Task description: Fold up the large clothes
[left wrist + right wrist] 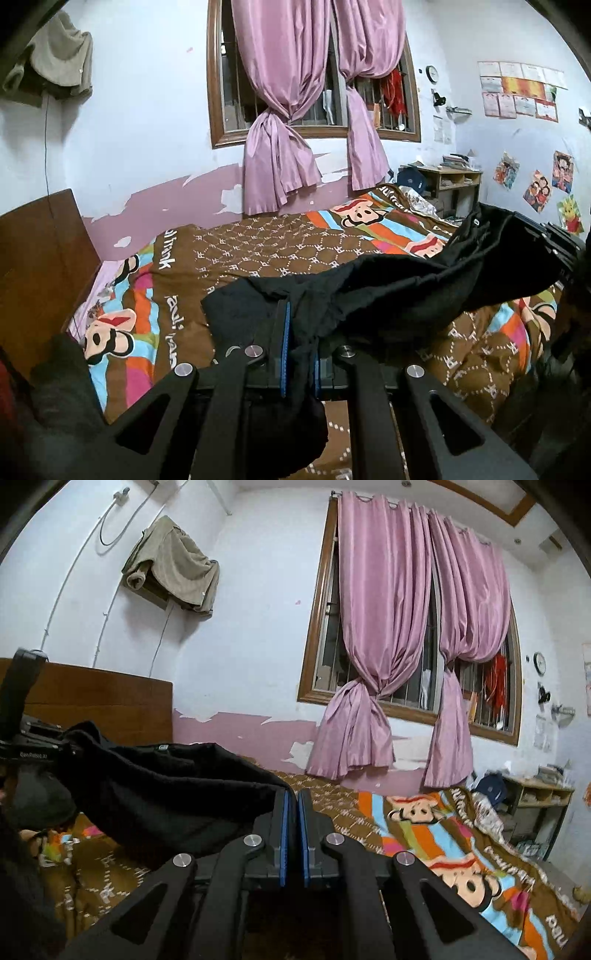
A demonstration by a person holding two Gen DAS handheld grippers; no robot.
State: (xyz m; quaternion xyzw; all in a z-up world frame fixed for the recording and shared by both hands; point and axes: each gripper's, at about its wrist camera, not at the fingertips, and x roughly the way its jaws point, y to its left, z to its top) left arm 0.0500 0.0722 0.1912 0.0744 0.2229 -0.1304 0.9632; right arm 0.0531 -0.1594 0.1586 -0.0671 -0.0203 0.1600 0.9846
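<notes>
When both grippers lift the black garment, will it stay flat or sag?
The black garment will probably sag: it already droops between the left gripper and the right gripper. It looks soft and floppy, with loose folds, so it likely needs the bedspread for flattening.

A home bedroom: a bed [258,251] under a cartoon-print quilt, its wooden headboard [110,701] against a peeling wall, pink curtains [384,627] tied at a barred window, posters [517,88] pinned up.

black garment [388,291], brown cartoon-striped bedspread [236,254], pink curtains [280,92].
</notes>
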